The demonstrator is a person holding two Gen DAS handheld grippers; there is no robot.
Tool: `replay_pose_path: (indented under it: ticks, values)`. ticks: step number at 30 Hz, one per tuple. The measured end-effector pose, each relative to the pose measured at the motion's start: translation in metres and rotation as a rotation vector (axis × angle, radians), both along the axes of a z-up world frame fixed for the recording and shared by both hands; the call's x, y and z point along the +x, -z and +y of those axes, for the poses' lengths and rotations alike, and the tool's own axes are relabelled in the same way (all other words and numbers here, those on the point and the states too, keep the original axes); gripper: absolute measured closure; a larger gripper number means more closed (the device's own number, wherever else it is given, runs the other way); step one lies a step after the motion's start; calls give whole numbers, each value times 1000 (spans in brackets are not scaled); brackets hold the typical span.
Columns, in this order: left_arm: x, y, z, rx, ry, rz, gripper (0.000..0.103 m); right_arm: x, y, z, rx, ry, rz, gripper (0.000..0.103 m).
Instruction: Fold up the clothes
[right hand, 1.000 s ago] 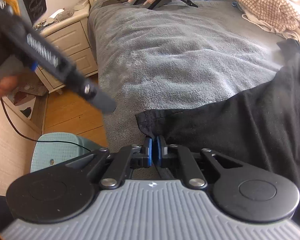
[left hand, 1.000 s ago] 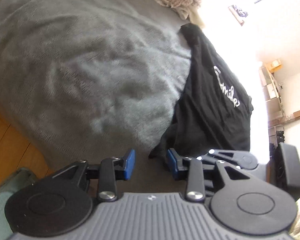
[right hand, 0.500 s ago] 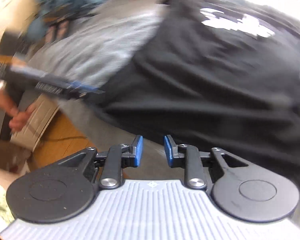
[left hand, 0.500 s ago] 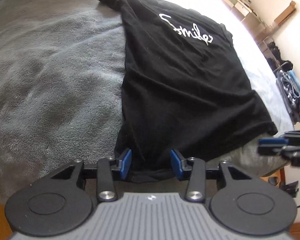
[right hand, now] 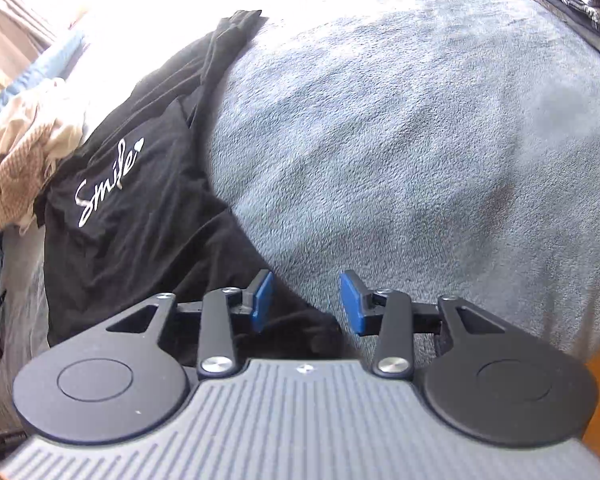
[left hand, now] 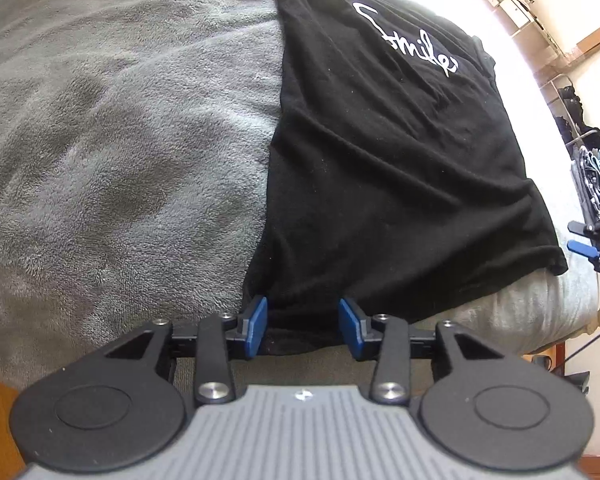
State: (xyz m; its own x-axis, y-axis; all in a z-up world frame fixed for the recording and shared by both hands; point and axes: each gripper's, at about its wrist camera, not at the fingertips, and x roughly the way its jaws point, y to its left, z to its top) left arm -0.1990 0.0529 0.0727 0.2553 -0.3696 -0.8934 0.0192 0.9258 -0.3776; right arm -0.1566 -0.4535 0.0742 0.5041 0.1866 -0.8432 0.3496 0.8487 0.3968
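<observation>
Black cotton T-shirt (left hand: pixel 384 168) with white script spread on a grey fleece blanket (left hand: pixel 120 140).
Left gripper (left hand: pixel 302 326) and right gripper (right hand: pixel 306 300), lower centre of their views, both opening, released astride its hem.

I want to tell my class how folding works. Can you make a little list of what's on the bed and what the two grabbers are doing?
surface: grey blanket on a bed
garment: black shirt, spread flat, white "Smile" print facing up
left gripper: jaws opening, shirt's hem edge between the pads, not pinched
right gripper: jaws opening, at the shirt's edge, pads apart, nothing pinched
other clothes: beige pile beyond the shirt
fold: not yet begun
</observation>
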Motion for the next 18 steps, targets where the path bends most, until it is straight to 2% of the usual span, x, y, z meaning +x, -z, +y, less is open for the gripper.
replay_pose_path:
  ticks: [4, 7, 8, 9, 10, 11, 12, 14, 18]
  values:
    - [-2, 6, -2, -16, -34, 16, 53, 18, 17, 3, 56, -58, 71, 58]
    - [-7, 8, -5, -10, -43, 47, 59, 22, 26, 19, 38, -144, 153, 58]
    - [-9, 9, -6, -4, -41, 61, 75, 20, 28, 24, 23, -164, 176, 59]
    - [-11, 10, -8, 2, -39, 74, 99, 17, 29, 29, 8, -182, 196, 69]
    - [-13, 11, -9, 8, -36, 88, 101, 13, 27, 33, 10, -190, 208, 77]
    - [-15, 10, -8, -6, -54, 100, 103, 11, 25, 34, 35, -188, 214, 90]
    - [-17, 7, -3, -54, -93, 107, 103, 8, 22, 35, 60, -186, 221, 96]
    - [-15, -11, 11, -167, -175, 73, 103, 8, 13, 32, 152, -164, 201, 97]
    - [8, -65, 53, -371, -357, -88, 103, 31, -42, 17, 319, -129, -24, 98]
